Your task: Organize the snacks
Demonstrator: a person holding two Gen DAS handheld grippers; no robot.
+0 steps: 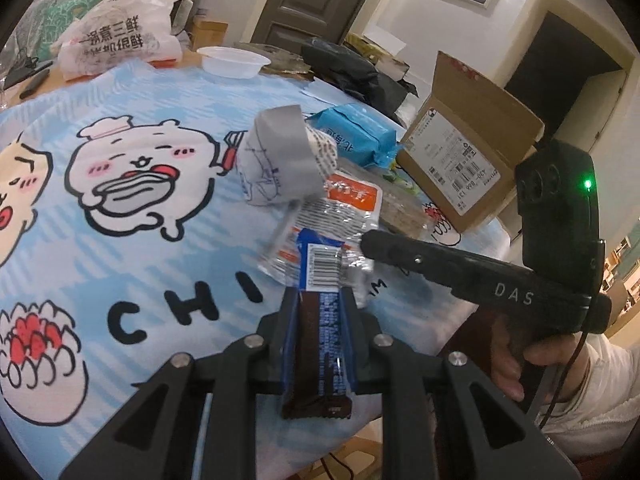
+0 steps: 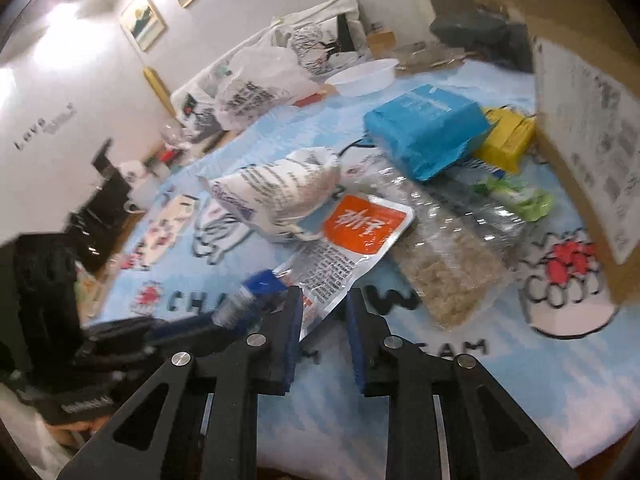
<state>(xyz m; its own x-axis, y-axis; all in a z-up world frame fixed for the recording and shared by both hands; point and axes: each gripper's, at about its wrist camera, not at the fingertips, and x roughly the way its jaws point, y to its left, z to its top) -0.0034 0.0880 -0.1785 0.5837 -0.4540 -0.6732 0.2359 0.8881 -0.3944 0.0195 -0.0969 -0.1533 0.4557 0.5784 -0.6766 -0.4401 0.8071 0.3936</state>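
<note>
My left gripper (image 1: 319, 300) is shut on a long blue and brown snack bar (image 1: 320, 320) and holds it above the table's near edge. The bar's blue tip shows blurred in the right wrist view (image 2: 256, 286). My right gripper (image 2: 323, 300) is open and empty, just over the corner of an orange-labelled clear packet (image 2: 352, 236); from the left wrist view its black body (image 1: 460, 268) reaches in from the right. Behind lie a white printed pouch (image 2: 280, 190), a blue pack (image 2: 424, 128), a yellow pack (image 2: 508, 140), a clear oat-bar packet (image 2: 448, 280) and a green packet (image 2: 520, 198).
An open cardboard box (image 1: 460, 160) stands at the right of the blue cartoon tablecloth (image 1: 120, 260). A white plastic bowl (image 1: 234, 62), plastic bags (image 1: 116, 36) and a black bag (image 1: 352, 72) crowd the far side. The table edge is close below me.
</note>
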